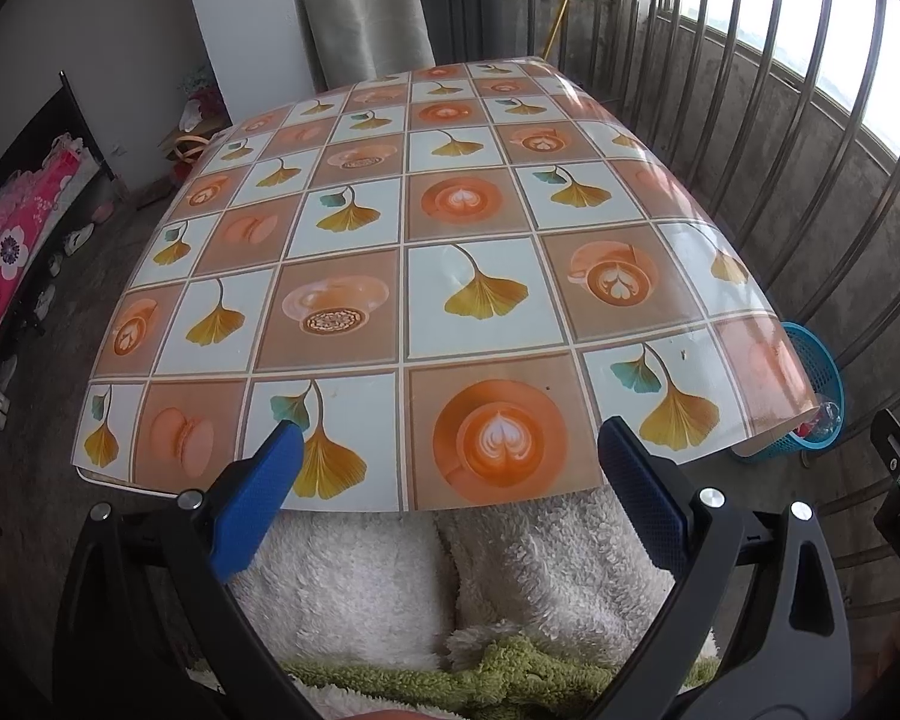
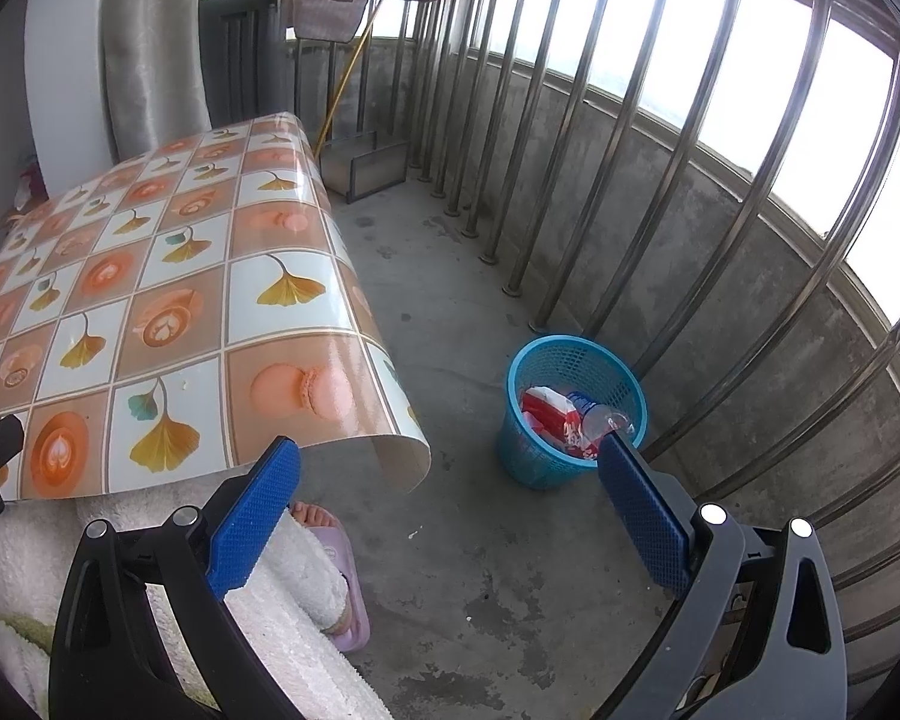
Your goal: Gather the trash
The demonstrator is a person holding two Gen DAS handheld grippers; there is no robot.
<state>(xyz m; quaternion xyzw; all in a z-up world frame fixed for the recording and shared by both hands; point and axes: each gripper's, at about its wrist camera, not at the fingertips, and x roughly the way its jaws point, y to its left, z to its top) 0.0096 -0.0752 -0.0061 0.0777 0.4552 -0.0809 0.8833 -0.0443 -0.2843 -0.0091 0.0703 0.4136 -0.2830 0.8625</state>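
A blue mesh bin [image 2: 534,456] stands on the concrete floor to the right of the table. It holds a red and white wrapper [image 2: 549,408] and a clear plastic bottle [image 2: 600,417]. My right gripper [image 2: 450,450] is open and empty, held above the floor just left of the bin. My left gripper [image 1: 450,438] is open and empty over the near edge of the table [image 1: 354,222], which has a patterned cloth with nothing on it. The bin also shows in the left wrist view [image 1: 819,372] past the table's right corner.
Steel railing bars [image 2: 630,150] and a concrete wall curve behind the bin. A metal frame [image 2: 363,171] and a yellow pole [image 2: 345,78] stand at the far end. My foot in a purple slipper [image 2: 339,576] is near the table corner. A bed [image 1: 18,228] lies left.
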